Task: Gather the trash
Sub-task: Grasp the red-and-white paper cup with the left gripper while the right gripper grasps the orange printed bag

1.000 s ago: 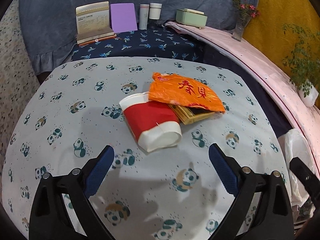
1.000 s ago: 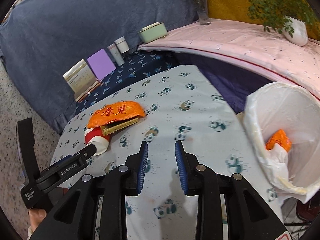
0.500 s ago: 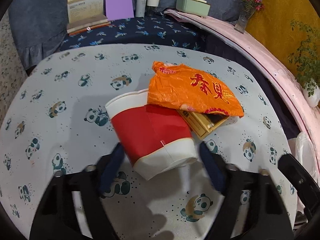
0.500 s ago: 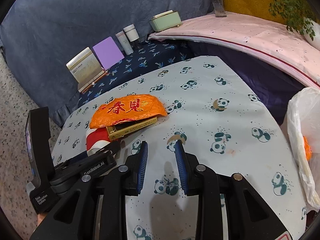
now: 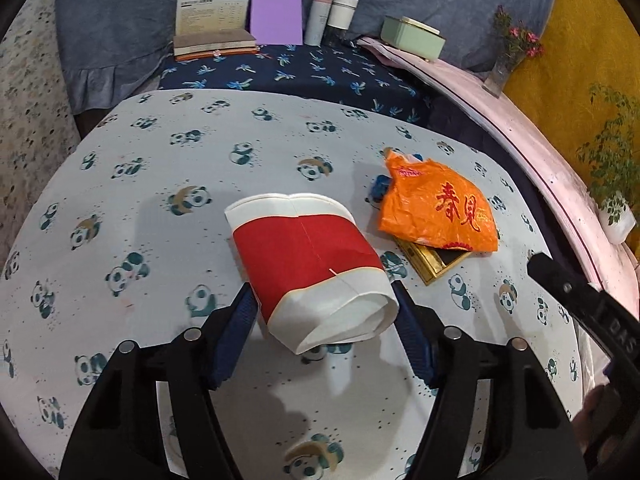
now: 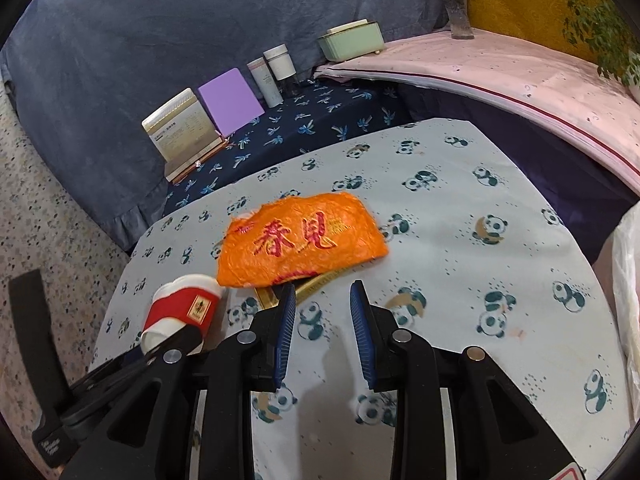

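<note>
A crushed red and white paper cup (image 5: 312,264) is held between my left gripper's (image 5: 324,312) blue pads, lifted off the panda tablecloth; it also shows in the right wrist view (image 6: 180,308). An orange plastic bag (image 5: 436,204) with red characters lies on a gold box (image 5: 434,258) to the right. In the right wrist view the orange bag (image 6: 300,240) lies just beyond my right gripper (image 6: 322,308), which is a little open and empty above the table.
The white trash bag (image 6: 626,280) hangs at the table's right edge. Books (image 5: 212,20), a purple board (image 5: 276,14), two cans (image 5: 332,18) and a green box (image 5: 412,36) stand at the back. A pink covered bench (image 6: 520,76) runs along the right.
My left gripper moved forward around the cup, closed on it and lifted it away from the orange bag. My right gripper swung left toward the orange bag, away from the trash bag.
</note>
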Action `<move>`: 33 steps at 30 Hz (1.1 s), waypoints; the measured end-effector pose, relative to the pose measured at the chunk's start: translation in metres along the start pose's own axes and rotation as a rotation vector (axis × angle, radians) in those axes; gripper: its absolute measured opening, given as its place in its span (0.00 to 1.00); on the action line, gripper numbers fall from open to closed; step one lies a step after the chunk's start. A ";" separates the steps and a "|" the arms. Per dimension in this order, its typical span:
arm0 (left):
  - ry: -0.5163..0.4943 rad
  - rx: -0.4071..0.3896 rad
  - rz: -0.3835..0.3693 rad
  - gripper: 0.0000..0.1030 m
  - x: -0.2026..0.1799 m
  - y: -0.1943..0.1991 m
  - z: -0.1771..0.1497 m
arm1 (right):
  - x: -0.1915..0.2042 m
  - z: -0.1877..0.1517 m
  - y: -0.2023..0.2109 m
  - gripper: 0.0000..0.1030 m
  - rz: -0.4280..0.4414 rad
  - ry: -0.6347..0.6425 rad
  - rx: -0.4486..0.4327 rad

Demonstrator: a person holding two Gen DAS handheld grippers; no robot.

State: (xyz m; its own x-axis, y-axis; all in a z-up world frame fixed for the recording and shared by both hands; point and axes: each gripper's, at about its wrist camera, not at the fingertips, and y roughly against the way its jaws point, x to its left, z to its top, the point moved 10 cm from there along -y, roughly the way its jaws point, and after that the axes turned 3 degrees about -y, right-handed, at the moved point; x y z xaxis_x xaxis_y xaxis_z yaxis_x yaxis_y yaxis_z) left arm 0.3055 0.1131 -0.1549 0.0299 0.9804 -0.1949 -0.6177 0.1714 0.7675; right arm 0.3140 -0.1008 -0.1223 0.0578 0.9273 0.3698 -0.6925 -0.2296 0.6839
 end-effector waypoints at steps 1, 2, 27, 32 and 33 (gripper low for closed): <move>0.003 -0.005 0.003 0.62 0.003 0.001 0.001 | 0.000 0.002 -0.003 0.28 -0.005 0.000 -0.002; 0.007 -0.006 0.003 0.62 0.006 0.002 0.002 | 0.000 0.007 -0.008 0.28 -0.014 -0.002 -0.004; 0.001 0.007 -0.031 0.62 0.000 -0.002 -0.008 | -0.024 0.006 -0.044 0.08 -0.074 0.020 0.029; -0.021 0.002 -0.048 0.62 -0.021 0.014 -0.017 | -0.032 -0.003 -0.008 0.07 -0.060 0.002 -0.001; -0.027 -0.001 -0.053 0.62 -0.027 0.019 -0.019 | -0.034 -0.003 0.000 0.07 -0.057 -0.004 -0.009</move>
State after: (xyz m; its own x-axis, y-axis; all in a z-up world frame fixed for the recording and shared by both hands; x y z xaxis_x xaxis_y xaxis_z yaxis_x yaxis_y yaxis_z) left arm 0.2782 0.0883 -0.1464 0.0841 0.9721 -0.2189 -0.6152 0.2235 0.7560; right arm 0.3095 -0.1315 -0.1370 0.1007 0.9376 0.3330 -0.6942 -0.1735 0.6985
